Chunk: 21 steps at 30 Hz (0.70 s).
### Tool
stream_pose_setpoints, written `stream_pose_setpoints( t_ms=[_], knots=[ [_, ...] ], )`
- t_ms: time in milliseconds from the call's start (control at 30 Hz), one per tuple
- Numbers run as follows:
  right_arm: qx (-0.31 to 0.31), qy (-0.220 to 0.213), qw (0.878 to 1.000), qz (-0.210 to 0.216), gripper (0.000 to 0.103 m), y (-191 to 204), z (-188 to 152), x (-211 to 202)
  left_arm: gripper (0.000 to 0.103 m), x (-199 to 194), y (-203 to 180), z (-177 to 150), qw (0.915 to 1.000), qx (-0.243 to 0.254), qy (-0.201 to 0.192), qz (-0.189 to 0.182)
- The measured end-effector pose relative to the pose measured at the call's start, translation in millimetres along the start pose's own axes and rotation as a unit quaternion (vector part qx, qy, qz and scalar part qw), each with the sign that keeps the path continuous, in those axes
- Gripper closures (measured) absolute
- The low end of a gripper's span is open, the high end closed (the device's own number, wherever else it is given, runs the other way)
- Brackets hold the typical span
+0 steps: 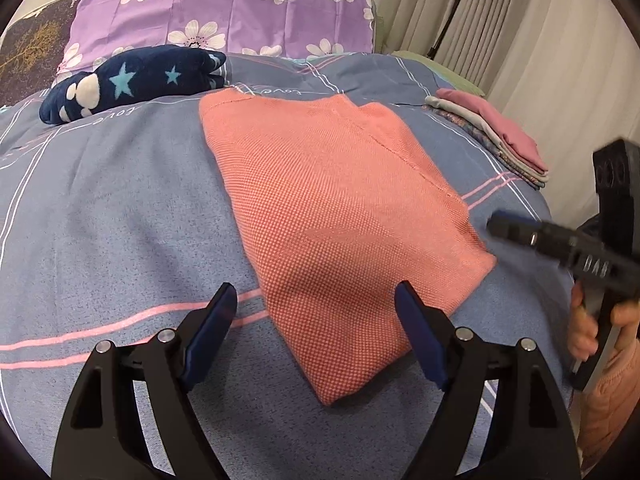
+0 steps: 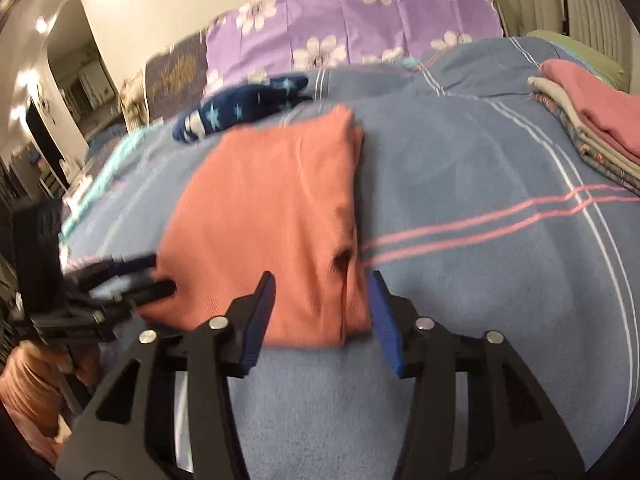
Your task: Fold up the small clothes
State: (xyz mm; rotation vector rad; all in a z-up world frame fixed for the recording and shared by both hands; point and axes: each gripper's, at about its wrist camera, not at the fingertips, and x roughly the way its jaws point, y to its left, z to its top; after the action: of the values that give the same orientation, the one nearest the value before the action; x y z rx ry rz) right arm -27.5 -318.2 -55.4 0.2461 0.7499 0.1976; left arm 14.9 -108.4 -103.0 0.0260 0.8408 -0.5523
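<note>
Closest to the lens was the left hand-held gripper [image 1: 316, 304], jaws spread wide with nothing pinched. The near end of the folded salmon-pink knit top [image 1: 340, 208] sat right between and just beyond its blue pads, lying flat on the blue striped duvet [image 1: 120, 208] of the bed. From that gripper the top ran away and a bit to the left, long axis pointing up toward the purple flowered pillow [image 1: 224, 4].

The right hand-held gripper [image 2: 322, 280] was partway open too, not gripping anything. The near right corner of the top sat in the gap between its pads, but the pads weren't pressing on it as far as I could see. From this side the top lay ahead and mostly left of the gripper. The view was a bit smeared, so I wouldn't swear to fine contact.

So both grippers were at the near short edge, left one more centred on it, right one at the corner by the thick folded side. My guess: the top looked done and would go onto the stack of folded clothes [image 2: 592, 120], which sat well off to the right, nearer the right gripper. A navy star-print garment [image 1: 132, 80] lay beyond the top's far left corner, unfolded by the look of it.
</note>
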Motion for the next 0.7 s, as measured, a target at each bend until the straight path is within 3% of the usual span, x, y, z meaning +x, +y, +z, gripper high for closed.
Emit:
stream_pose_setpoints(
  t_ms=[200,400,700],
  knots=[
    [0.024,0.017,1.0,-0.001,0.038,-15.2,12.3,18.4,0.021,2.5,-6.3,1.9,0.9998,0.018,0.006,-0.002],
    [0.066,0.041,0.997,0.011,0.037,-31.7,3.7,34.3,0.021,11.5,-4.2,6.4,0.9997,0.015,0.02,-0.005],
    [0.027,0.074,0.996,0.031,0.032,-28.0,29.8,58.0,0.021,22.5,17.4,25.5,0.9988,-0.02,0.032,-0.033]
  ],
)
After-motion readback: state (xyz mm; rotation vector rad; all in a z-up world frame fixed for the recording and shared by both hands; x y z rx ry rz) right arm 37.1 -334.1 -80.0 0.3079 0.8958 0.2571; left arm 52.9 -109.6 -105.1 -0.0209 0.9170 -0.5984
